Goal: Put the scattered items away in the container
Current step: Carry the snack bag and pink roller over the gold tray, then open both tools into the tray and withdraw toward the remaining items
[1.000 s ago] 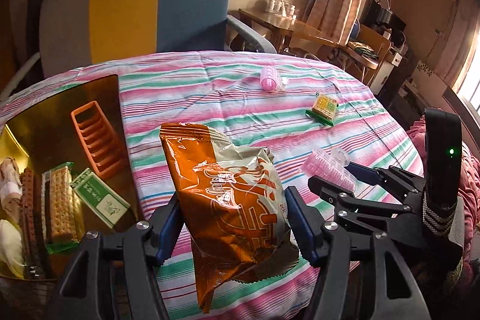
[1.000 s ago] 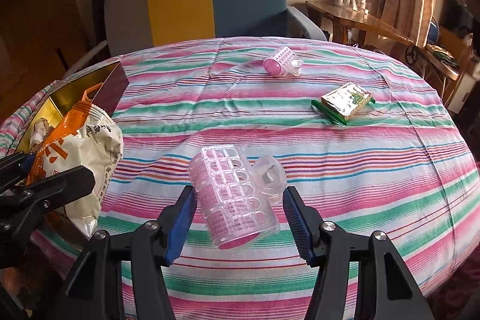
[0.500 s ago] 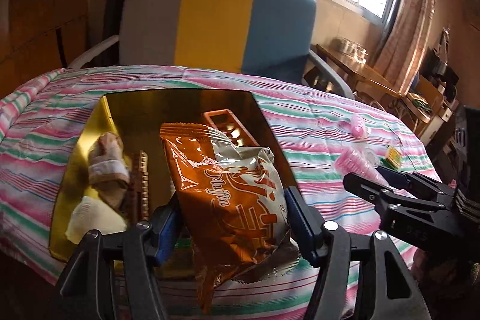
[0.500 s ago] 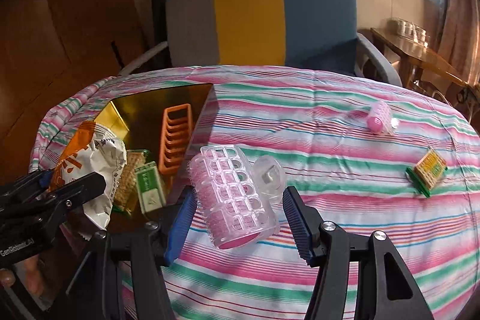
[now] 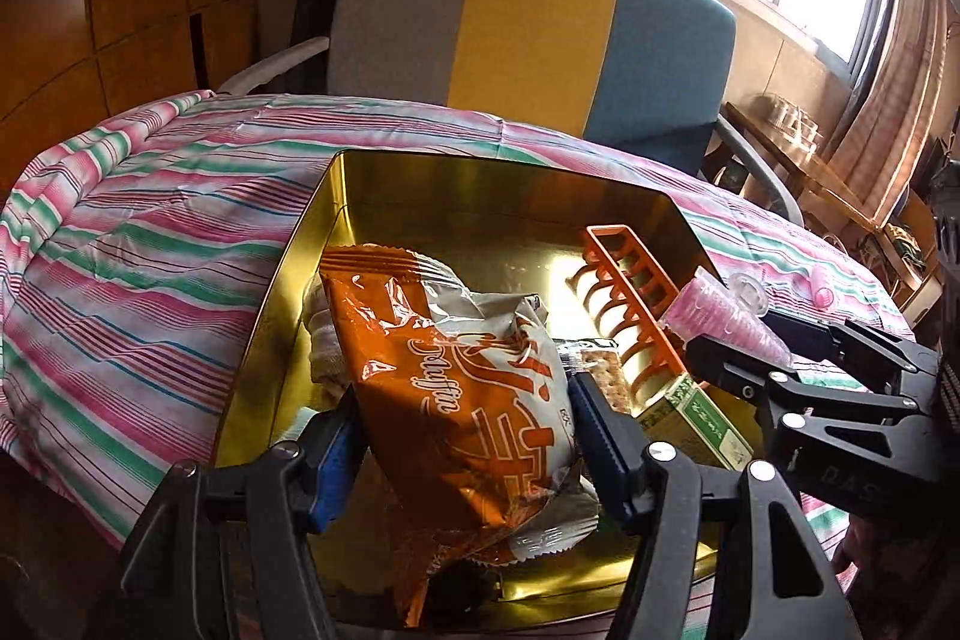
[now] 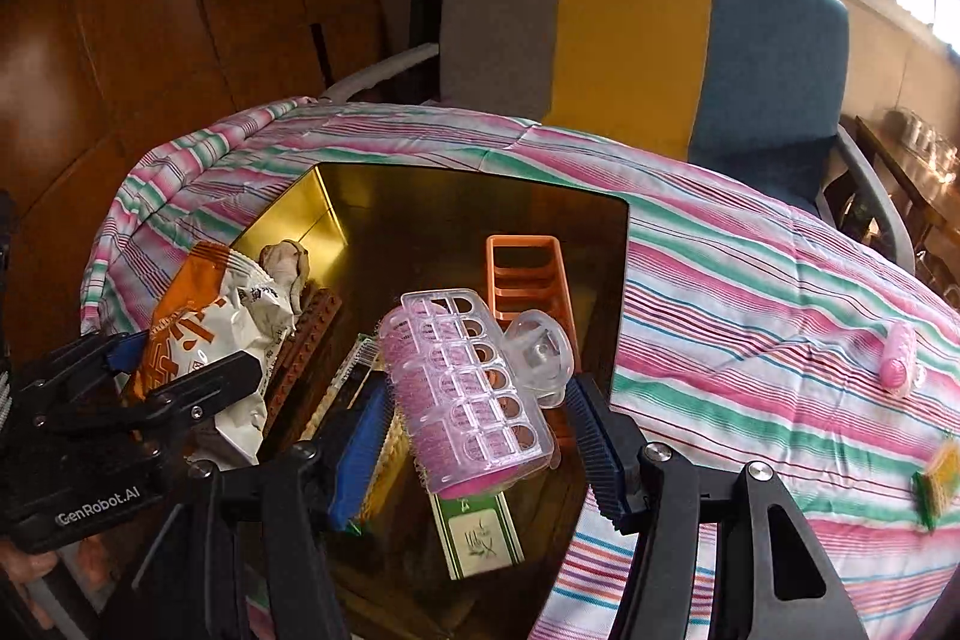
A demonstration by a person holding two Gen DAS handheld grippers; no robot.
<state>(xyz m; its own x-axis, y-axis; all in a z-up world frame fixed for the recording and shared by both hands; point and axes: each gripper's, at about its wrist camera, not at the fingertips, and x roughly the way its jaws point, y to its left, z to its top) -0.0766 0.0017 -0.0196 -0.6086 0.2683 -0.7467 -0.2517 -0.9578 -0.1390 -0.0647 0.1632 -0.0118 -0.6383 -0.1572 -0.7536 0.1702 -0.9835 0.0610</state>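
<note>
hidden: lower part of the gold tin [image 5: 336, 196] is blocked by both grippers in both views; items under the snack bag [image 5: 456, 388] are mostly covered, only a pale wrapped lump and a biscuit edge peek out
cut off: a hand [image 6: 24, 568] at the left edge of the right wrist view, barely a sliver; small green-yellow packet [image 6: 936, 484] blurred at the table's right edge
hard to read: bag print (partly legible script only)
left gripper [image 5: 462, 436]: clamped on the snack bag, pads pressing both sides, bag upright over the tin's near half
right gripper [image 6: 474, 430]: gripping the pink hair roller [image 6: 468, 388], tilted, its clear clip sticking out to the right, above the tin's near right part
tin: sits on the striped tablecloth [image 5: 132, 244] toward the table's left edge
inside tin: orange rack [image 6: 528, 274] by the right wall, green-white box [image 6: 480, 532] near the front, brown brick strip [image 6: 306, 340] at left
loose: second pink roller [image 6: 900, 358] on the cloth, well apart toward the right edge
background: chair [image 5: 540, 28] (grey, yellow, blue) behind the table
</note>
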